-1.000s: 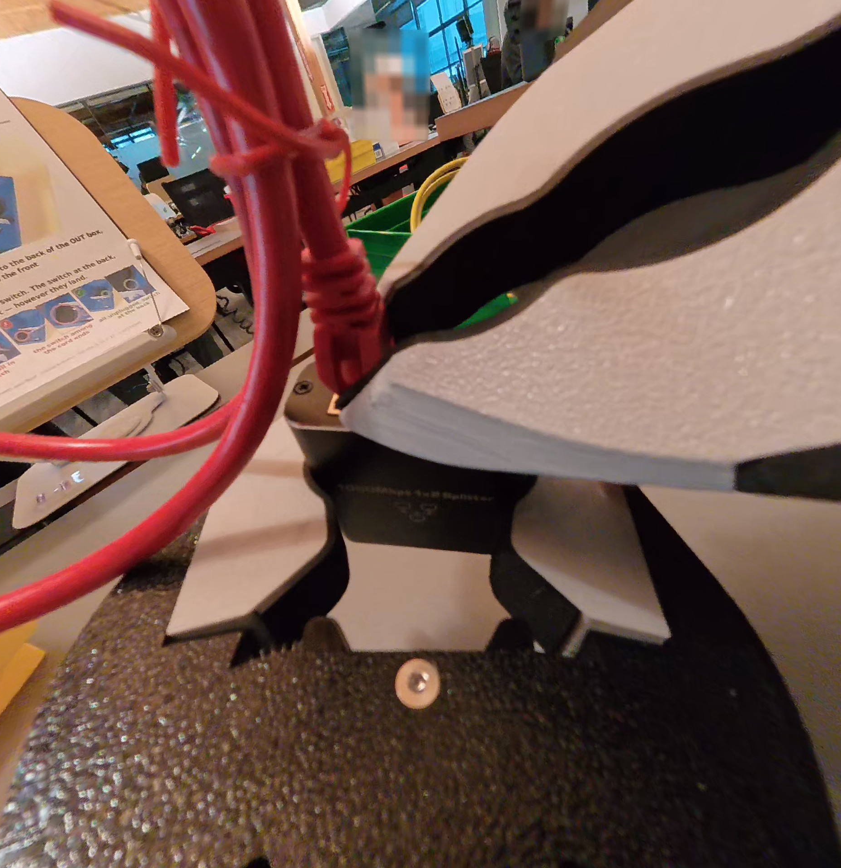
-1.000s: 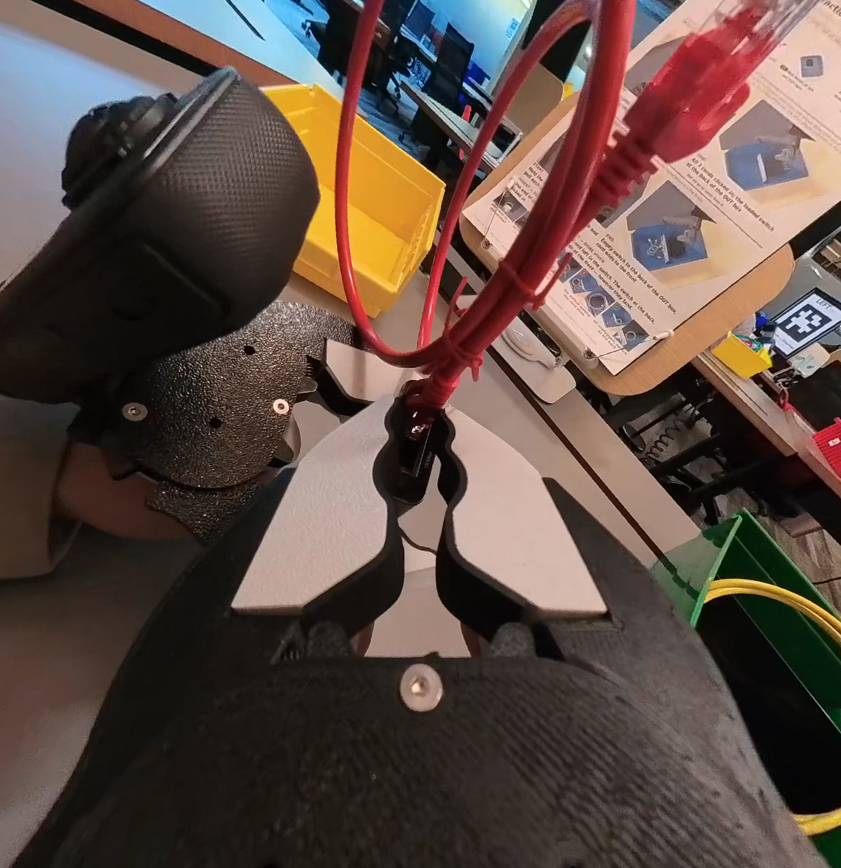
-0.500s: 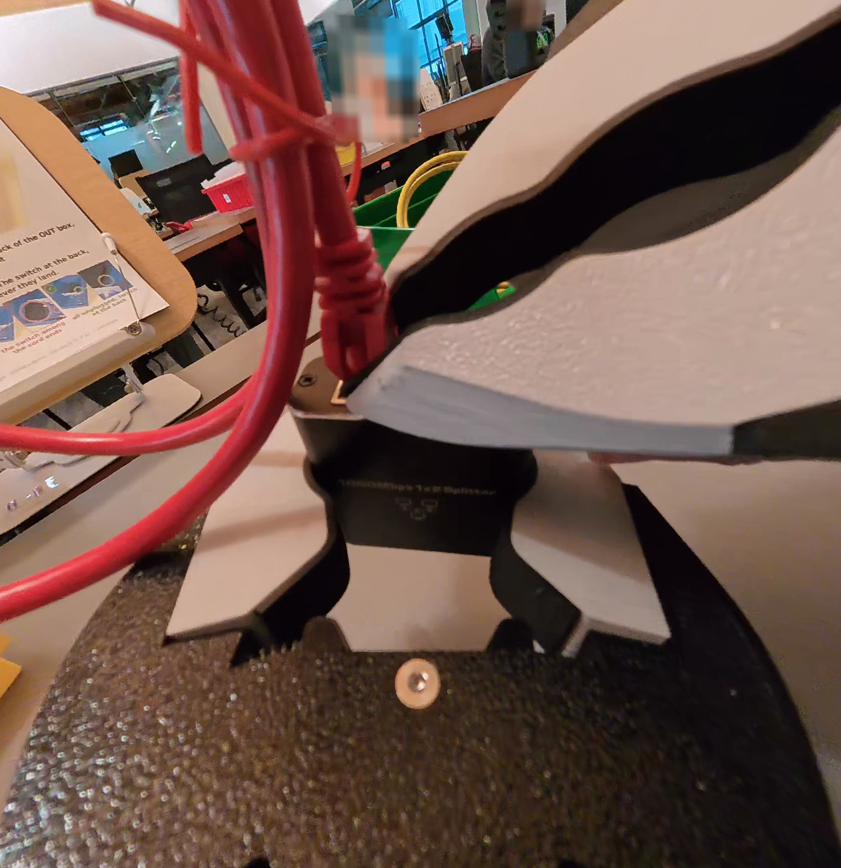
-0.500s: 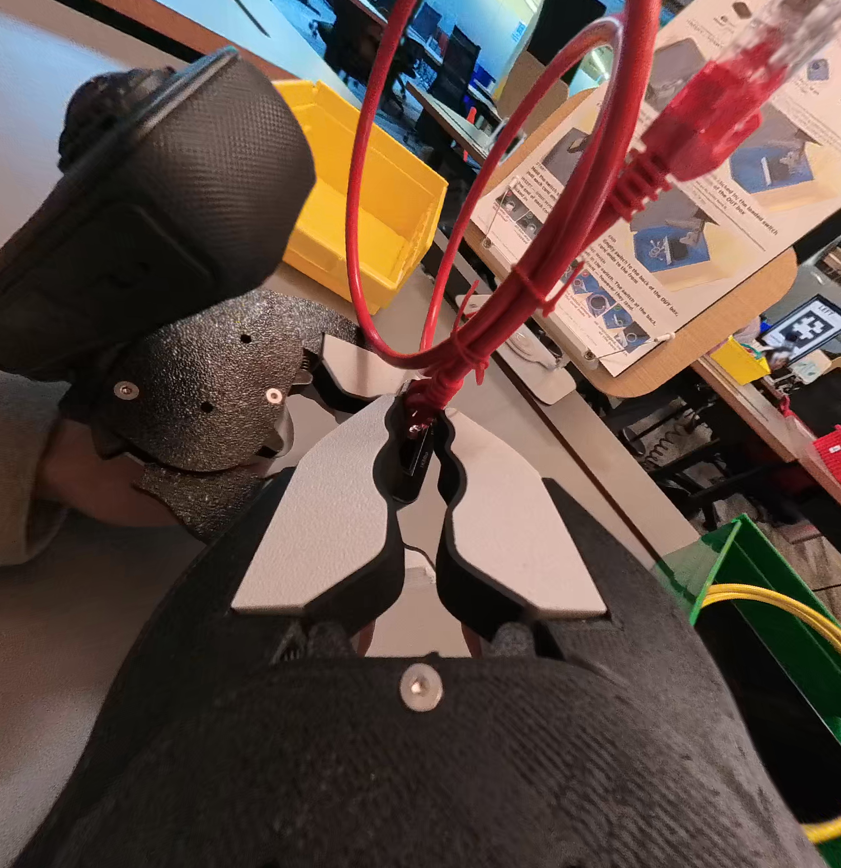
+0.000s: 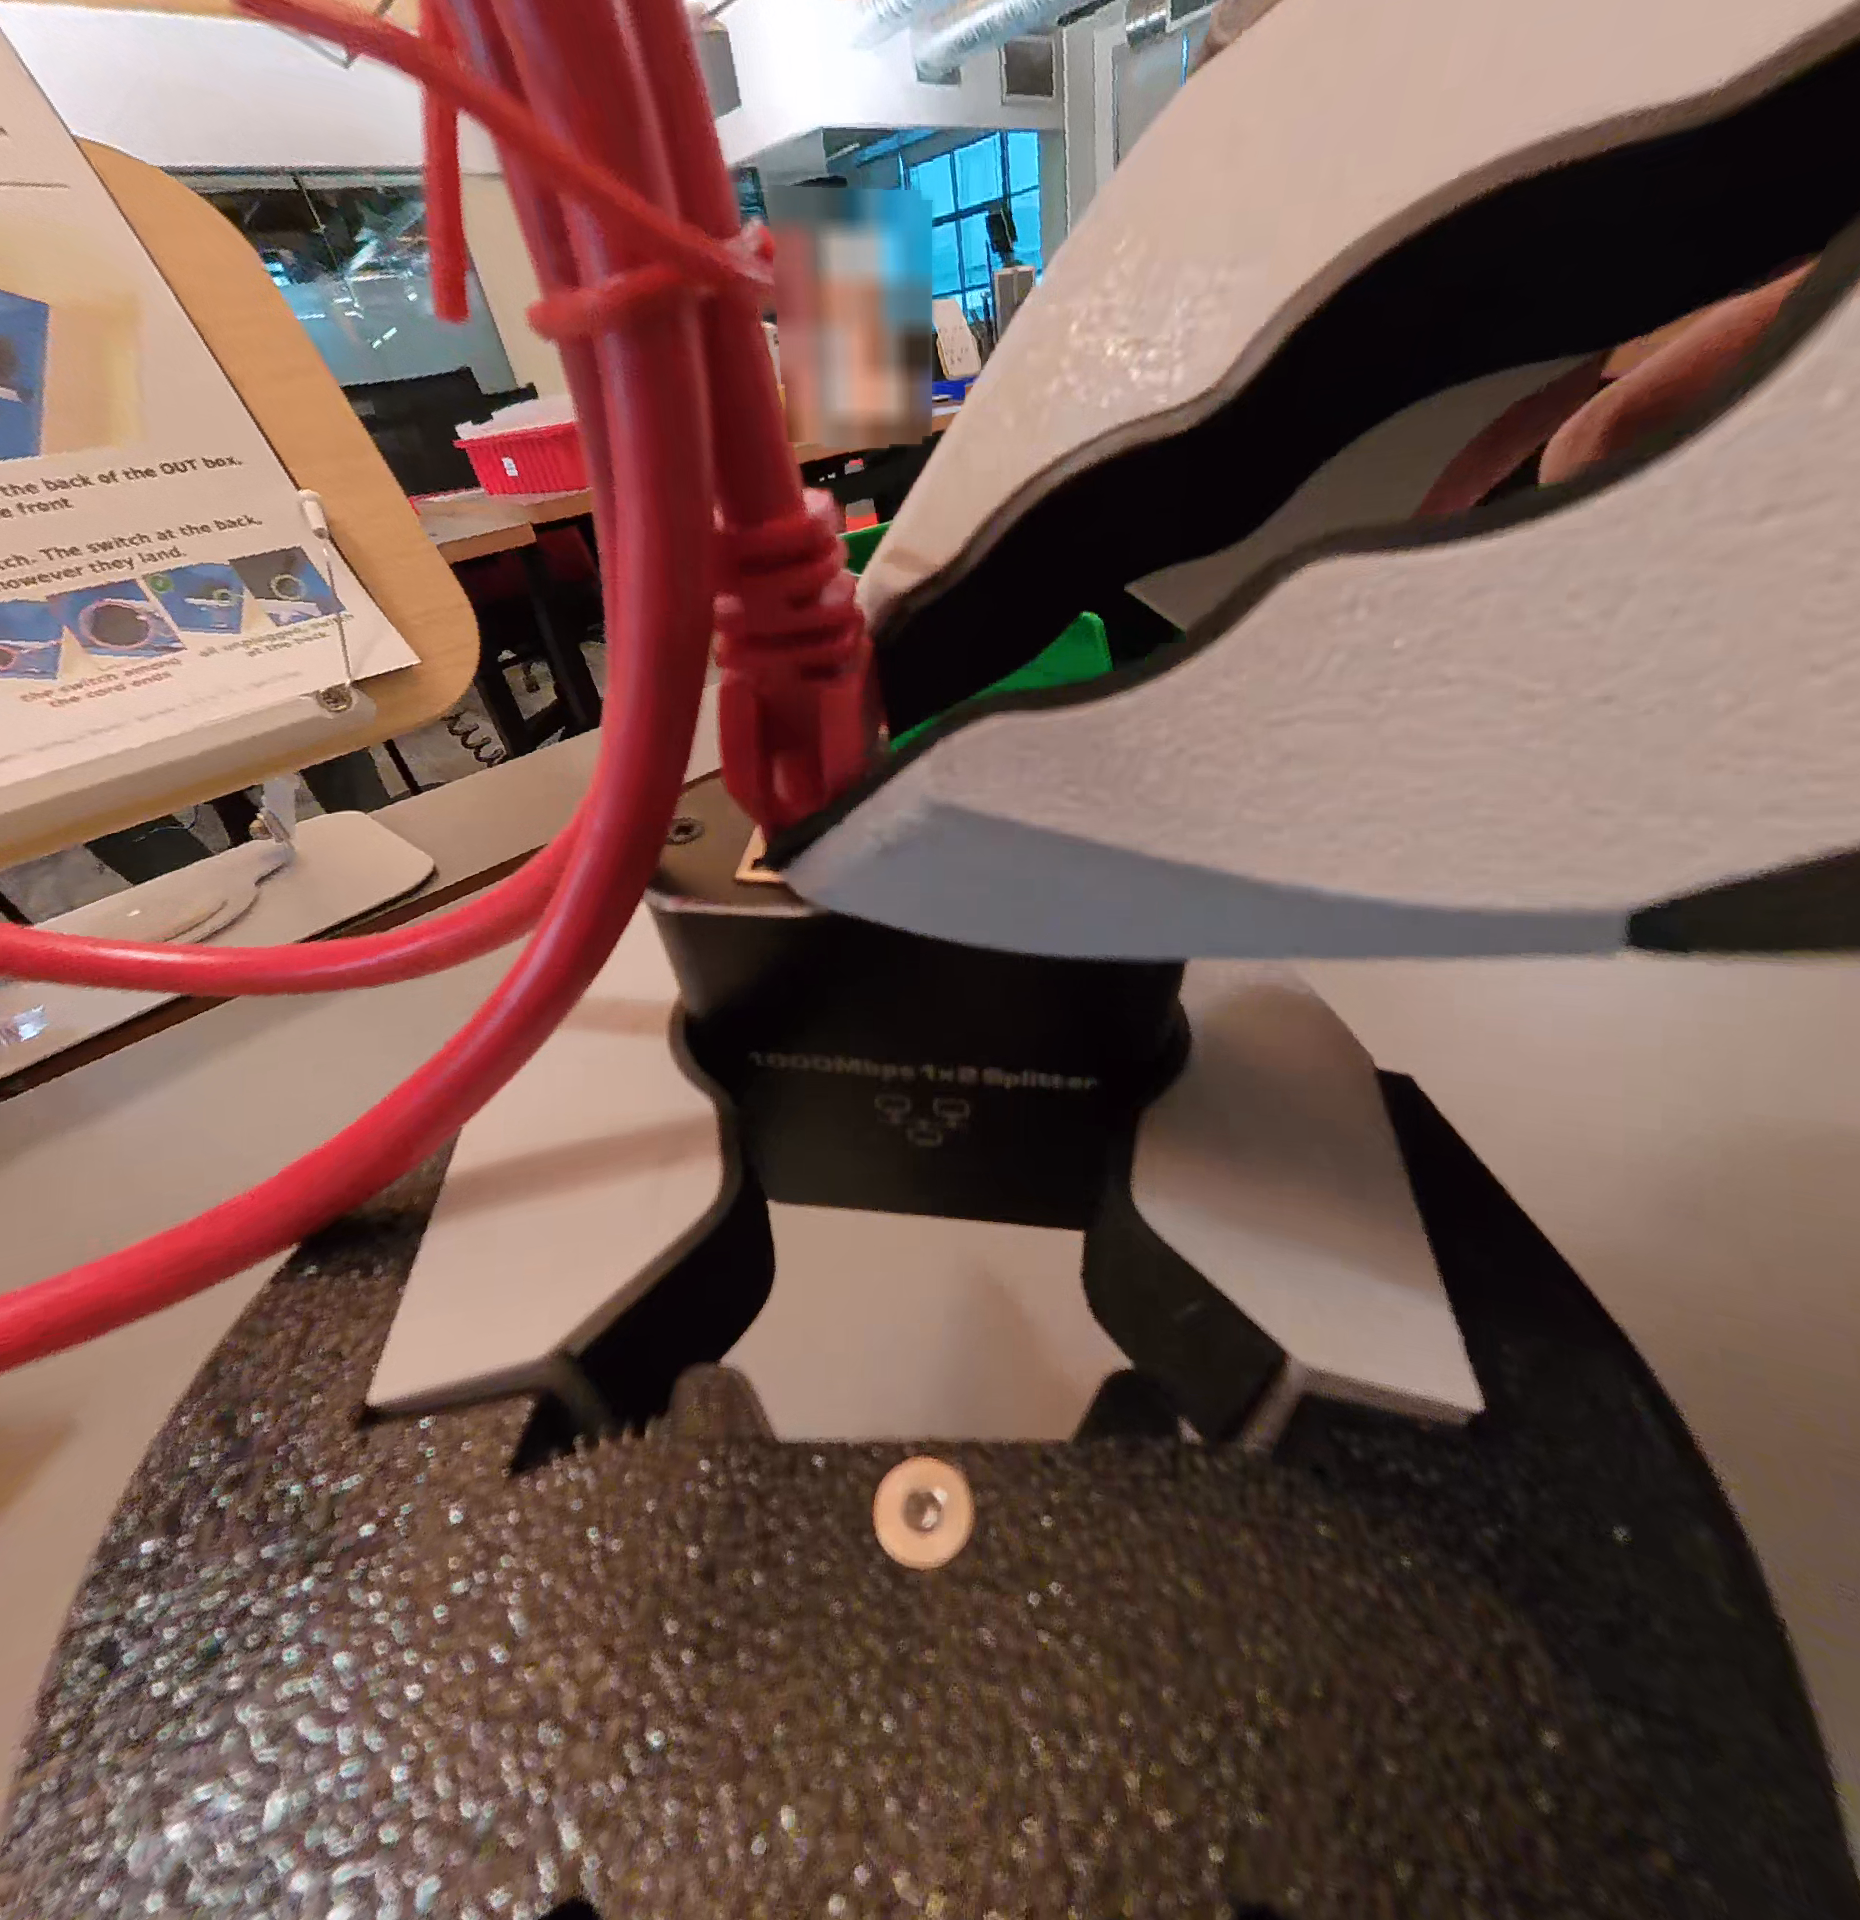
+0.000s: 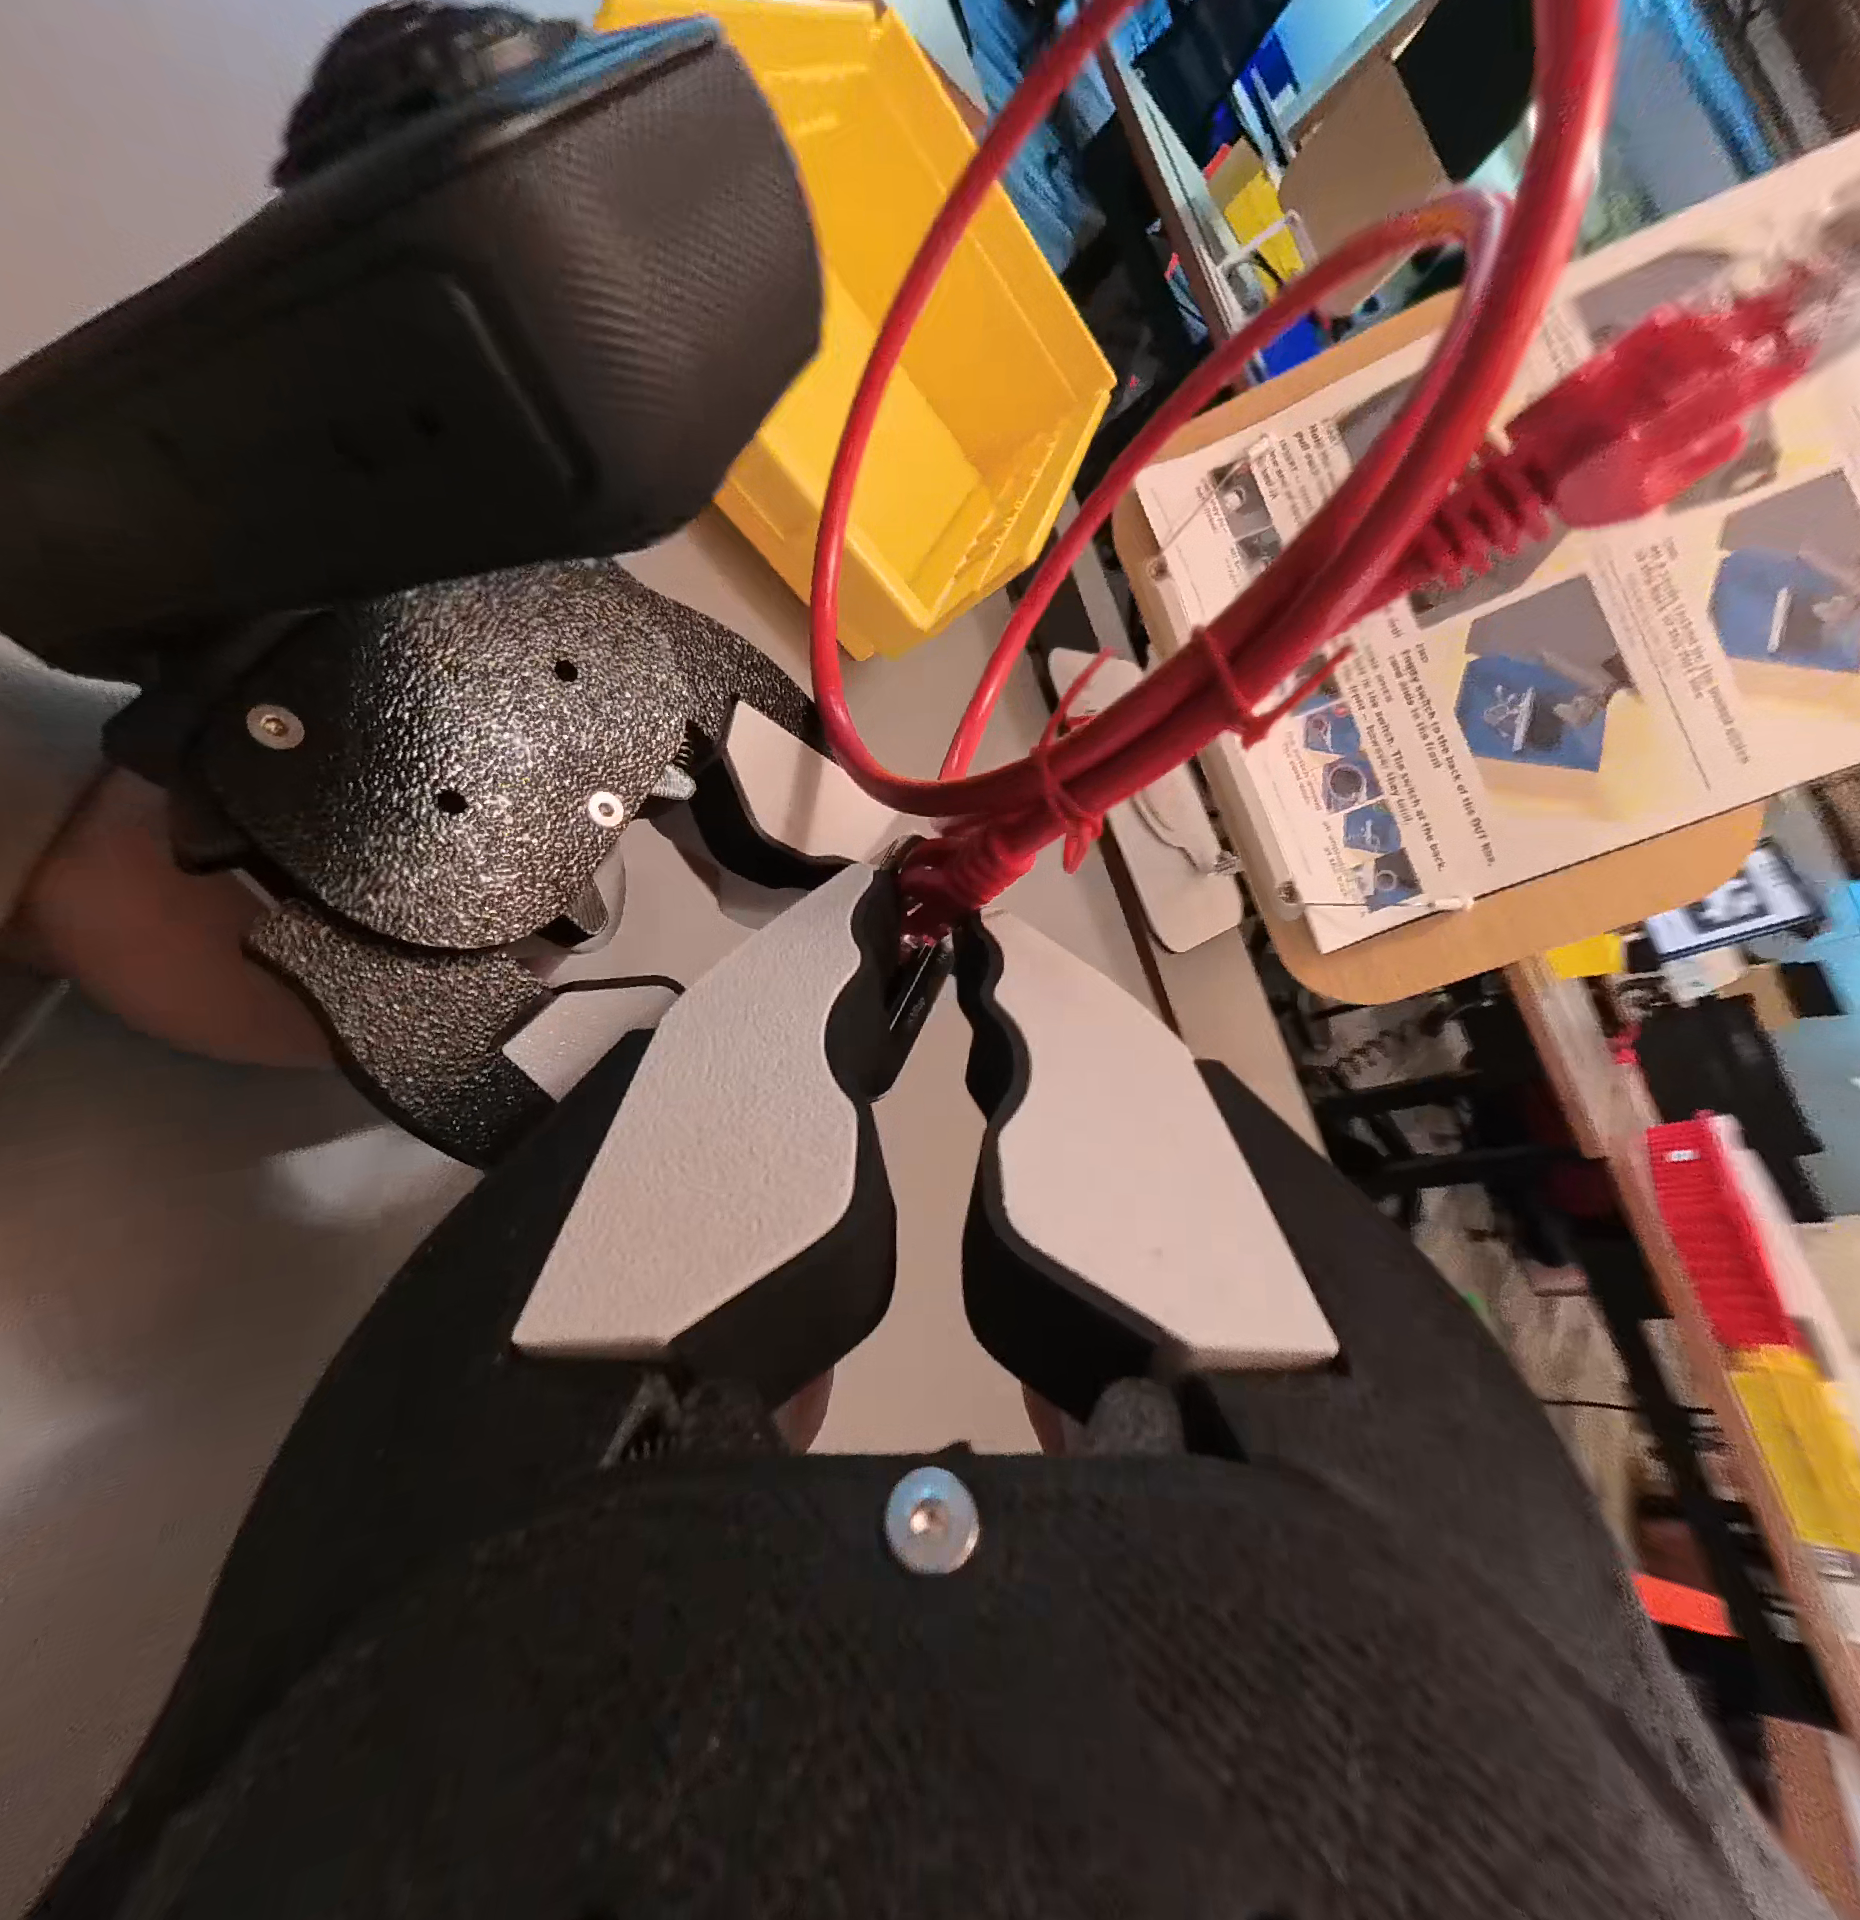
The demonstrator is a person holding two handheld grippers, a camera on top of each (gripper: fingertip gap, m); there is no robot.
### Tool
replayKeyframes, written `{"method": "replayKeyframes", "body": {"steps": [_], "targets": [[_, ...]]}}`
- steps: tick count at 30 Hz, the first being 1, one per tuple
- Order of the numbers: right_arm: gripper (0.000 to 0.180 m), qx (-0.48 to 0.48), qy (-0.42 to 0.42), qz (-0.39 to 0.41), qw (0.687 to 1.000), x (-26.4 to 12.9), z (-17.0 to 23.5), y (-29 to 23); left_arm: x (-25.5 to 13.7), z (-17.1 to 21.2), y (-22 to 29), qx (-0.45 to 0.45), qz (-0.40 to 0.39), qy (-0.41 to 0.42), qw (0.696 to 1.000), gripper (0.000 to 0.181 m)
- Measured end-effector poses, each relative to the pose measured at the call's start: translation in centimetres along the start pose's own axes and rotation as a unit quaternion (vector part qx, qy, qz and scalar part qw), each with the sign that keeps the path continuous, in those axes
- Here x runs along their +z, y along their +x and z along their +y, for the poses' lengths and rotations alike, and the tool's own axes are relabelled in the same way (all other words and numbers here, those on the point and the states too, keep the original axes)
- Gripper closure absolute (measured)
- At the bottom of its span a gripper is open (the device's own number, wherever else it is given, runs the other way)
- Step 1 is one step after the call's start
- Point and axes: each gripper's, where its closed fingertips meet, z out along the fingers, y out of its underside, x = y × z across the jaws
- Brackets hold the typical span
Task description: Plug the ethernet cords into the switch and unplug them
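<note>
The main risk, as I judge it, is the plug [image 5: 791, 717] jamming or its latch tab breaking if the right gripper [image 6: 921, 914] tugs at an angle while the tab is not pressed. The switch [image 5: 926, 1091] could also twist out of the left gripper [image 5: 926, 1164], since only its narrow sides are clamped.

In the left wrist view, the left gripper is closed part-way onto the small black switch, held at centre between its two fingers. The red ethernet cord [image 5: 635, 520] rises from the switch's top toward 12 o'clock, its loops tied in a bundle.

The right gripper enters from 3 o'clock, its jaws nearly closed, pinching the red plug where it meets the switch.

In the right wrist view, the cord's free plug [image 6: 1674, 416] dangles at 2 o'clock, and a yellow bin [image 6: 936, 343] sits at 12 o'clock.
</note>
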Motion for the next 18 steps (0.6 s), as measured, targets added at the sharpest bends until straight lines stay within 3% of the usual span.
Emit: {"method": "replayKeyframes", "body": {"steps": [3, 9, 18], "targets": [[0.167, 0.045, 0.015, -0.016, 0.999, 0.07, 0.05, 0.16, -0.14, -0.02, -0.1, 0.0, 0.001, 0.003, 1.0, 0.106], [0.168, -0.009, -0.012, -0.018, 1.0, 0.29, 0.29, -0.06, 0.04, 0.35, 0.17, -0.017, 0.015, -0.007, 1.0, 0.105], [0.168, 0.032, 0.001, -0.03, 0.999, 0.58, 0.26, 0.06, -0.09, 0.55, -0.21, -0.02, 0.012, -0.017, 1.0, 0.105]]}}
